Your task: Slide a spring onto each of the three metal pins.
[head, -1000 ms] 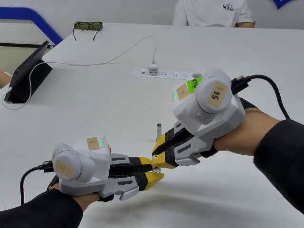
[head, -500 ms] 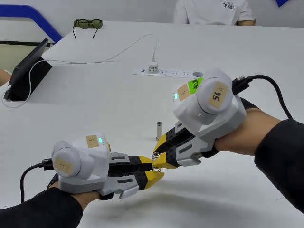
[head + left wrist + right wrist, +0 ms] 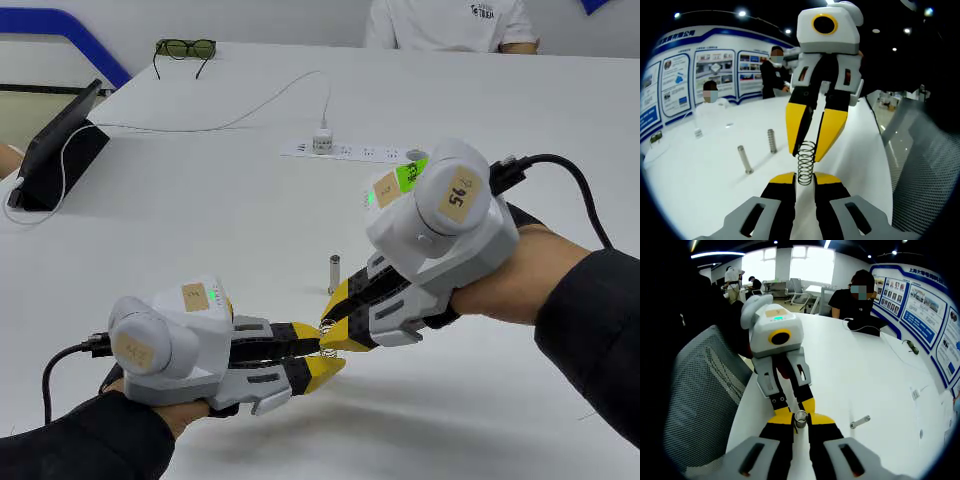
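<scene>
A small steel spring (image 3: pixel 327 345) hangs above the table between the two grippers, which meet tip to tip. My left gripper (image 3: pixel 321 353) is shut on its near end (image 3: pixel 805 167). My right gripper (image 3: pixel 324 334) comes from the opposite side and is shut on the far end (image 3: pixel 800 418). I cannot tell whether a pin sits inside the coils. A bare metal pin (image 3: pixel 745 160) stands upright on the white table, and beside it a second pin (image 3: pixel 772 141) carries a spring. One upright pin (image 3: pixel 334 273) stands just behind the fingertips.
A white power strip (image 3: pixel 340 153) with a plugged cable lies mid-table. A black tablet stand (image 3: pixel 55 150) is at the left edge and glasses (image 3: pixel 185 50) at the far side. A person in a white shirt (image 3: pixel 445 25) sits opposite. A mesh chair (image 3: pixel 700 390) stands beside the table.
Both grippers stay joined at the spring. The left one's tips have risen slightly; the pins have not moved.
</scene>
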